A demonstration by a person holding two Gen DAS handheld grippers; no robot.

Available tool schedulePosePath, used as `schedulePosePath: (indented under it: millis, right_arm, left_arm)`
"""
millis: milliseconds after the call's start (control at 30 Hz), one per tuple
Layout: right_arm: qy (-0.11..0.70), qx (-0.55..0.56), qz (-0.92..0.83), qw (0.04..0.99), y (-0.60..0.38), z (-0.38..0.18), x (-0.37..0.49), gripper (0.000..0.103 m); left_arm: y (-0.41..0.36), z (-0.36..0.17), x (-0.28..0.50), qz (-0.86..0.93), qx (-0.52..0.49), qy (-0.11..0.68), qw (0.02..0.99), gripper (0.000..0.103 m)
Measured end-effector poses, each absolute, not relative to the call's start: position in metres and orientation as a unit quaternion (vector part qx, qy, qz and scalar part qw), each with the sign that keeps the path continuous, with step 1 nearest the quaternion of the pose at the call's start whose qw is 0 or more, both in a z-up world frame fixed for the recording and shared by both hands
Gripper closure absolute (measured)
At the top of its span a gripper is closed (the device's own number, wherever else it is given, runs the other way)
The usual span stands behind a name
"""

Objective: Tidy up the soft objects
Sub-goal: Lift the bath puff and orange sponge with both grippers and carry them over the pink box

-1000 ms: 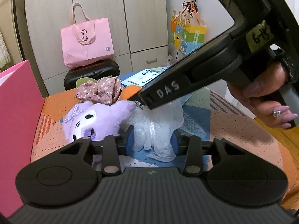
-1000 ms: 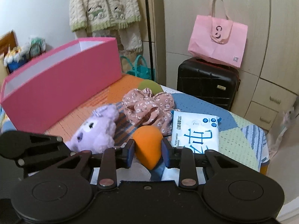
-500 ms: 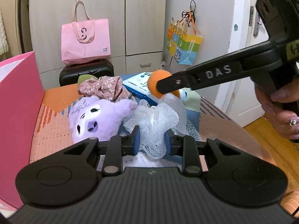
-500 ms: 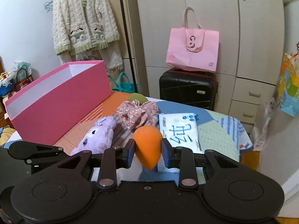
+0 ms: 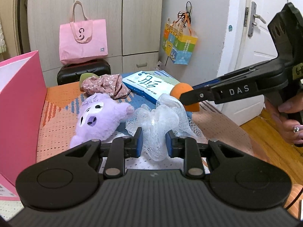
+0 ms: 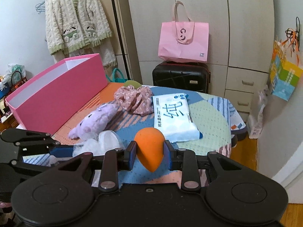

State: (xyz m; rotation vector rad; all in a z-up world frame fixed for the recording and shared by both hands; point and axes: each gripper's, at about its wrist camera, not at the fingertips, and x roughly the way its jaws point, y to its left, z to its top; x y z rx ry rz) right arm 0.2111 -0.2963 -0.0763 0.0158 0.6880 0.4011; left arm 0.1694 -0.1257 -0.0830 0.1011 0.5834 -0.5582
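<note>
Clamped between the blue pads of the left gripper [image 5: 153, 141]: a white mesh bath puff [image 5: 161, 117], jaws just closed in on its netting. Pinched in the right gripper [image 6: 149, 151], fingers [image 6: 130, 154] pressed to both sides: an orange teardrop sponge [image 6: 149, 147], tip down, held clear of the patterned bedcover [image 6: 212, 117]. Seen from the left wrist camera at three o'clock, a hand [image 5: 287, 117] on the right tool's grip. Lying on the cover at ten o'clock of the puff, just beside it: a purple plush toy [image 5: 100, 117]. Farther back, at twelve o'clock, a floral scrunchie [image 6: 135, 99] next to a wipes pack [image 6: 172, 113], perhaps touching. Open at nine o'clock, a pink box [image 6: 56, 94]. Behind, a pink tote [image 6: 182, 41] atop a black suitcase [image 6: 180, 75].
</note>
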Motion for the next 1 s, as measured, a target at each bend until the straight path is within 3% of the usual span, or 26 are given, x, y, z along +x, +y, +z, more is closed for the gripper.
schedulePosePath:
  millis: [100,200,267,367,433,567,667,700,733,867,1000]
  right_arm:
    - [0.340,0.008,0.196,0.920,-0.297,-0.079,0.206,0.068]
    - [0.342,0.002,0.194,0.920,-0.296,-0.080,0.201,0.068]
    - [0.342,0.000,0.194,0.919,-0.295,-0.080,0.198,0.067]
    - [0.341,-0.002,0.191,0.921,-0.296,-0.079,0.197,0.067]
    - [0.339,-0.002,0.189,0.921,-0.299,-0.079,0.196,0.067]
    - [0.339,0.002,0.185,0.922,-0.304,-0.079,0.197,0.067]
    - [0.343,0.002,0.184,0.921,-0.305,-0.082,0.197,0.067]
    - [0.345,0.002,0.185,0.920,-0.305,-0.083,0.197,0.067]
    - [0.347,0.001,0.186,0.919,-0.305,-0.084,0.196,0.067]
    - [0.353,0.000,0.185,0.917,-0.304,-0.088,0.194,0.067]
    - [0.358,-0.003,0.185,0.915,-0.301,-0.089,0.187,0.067]
  left_arm:
    - [-0.121,-0.083,0.168,-0.282,0.042,0.295,0.912,0.080]
    - [-0.119,-0.086,0.171,-0.288,0.035,0.312,0.905,0.073]
    - [-0.119,-0.087,0.171,-0.286,0.035,0.311,0.906,0.047]
    - [-0.121,-0.086,0.172,-0.285,0.037,0.301,0.909,0.029]
    - [-0.125,-0.085,0.173,-0.286,0.043,0.296,0.910,0.020]
    - [-0.137,-0.088,0.180,-0.290,0.059,0.282,0.913,0.015]
    - [-0.145,-0.096,0.185,-0.290,0.061,0.295,0.908,0.020]
    - [-0.146,-0.097,0.185,-0.288,0.065,0.296,0.908,0.027]
    - [-0.149,-0.099,0.184,-0.287,0.077,0.296,0.908,0.046]
    - [-0.152,-0.098,0.177,-0.288,0.108,0.293,0.905,0.067]
    - [-0.147,-0.092,0.169,-0.291,0.105,0.291,0.905,0.071]
